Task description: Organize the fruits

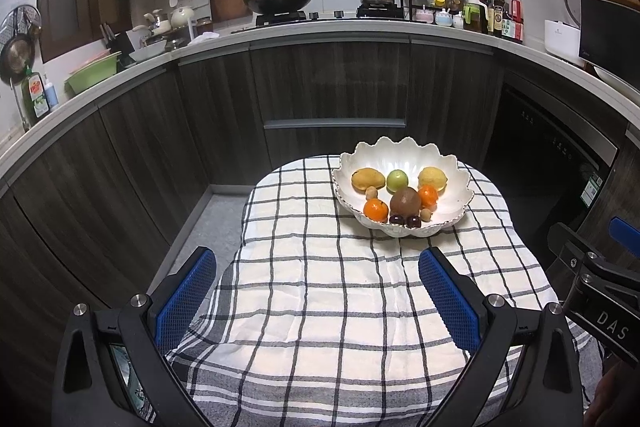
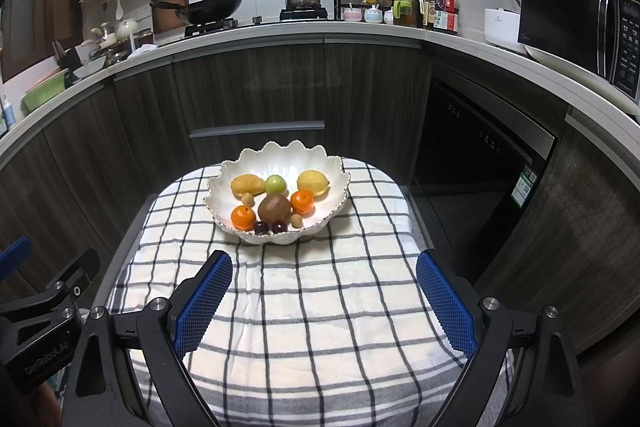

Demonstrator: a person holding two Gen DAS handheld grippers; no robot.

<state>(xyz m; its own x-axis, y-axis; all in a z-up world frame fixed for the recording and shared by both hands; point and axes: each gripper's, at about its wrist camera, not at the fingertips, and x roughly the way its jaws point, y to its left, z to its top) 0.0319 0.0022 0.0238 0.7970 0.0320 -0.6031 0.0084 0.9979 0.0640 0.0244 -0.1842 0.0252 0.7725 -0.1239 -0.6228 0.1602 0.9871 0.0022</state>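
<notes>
A small table draped in a checked cloth (image 2: 280, 307) carries a white scalloped bowl (image 2: 276, 157) near its far edge.

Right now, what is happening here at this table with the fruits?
Nobody is handling any fruit. The left hand-held gripper and the right hand-held gripper both hang open and empty over the checked cloth. All the fruit lies in the white scalloped bowl at the far side: a kiwi, two small oranges, a lemon and others.

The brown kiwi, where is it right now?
The round brown kiwi lies mid-bowl in the scalloped white bowl, between two small orange tangerines, just behind two dark cherries.
</notes>
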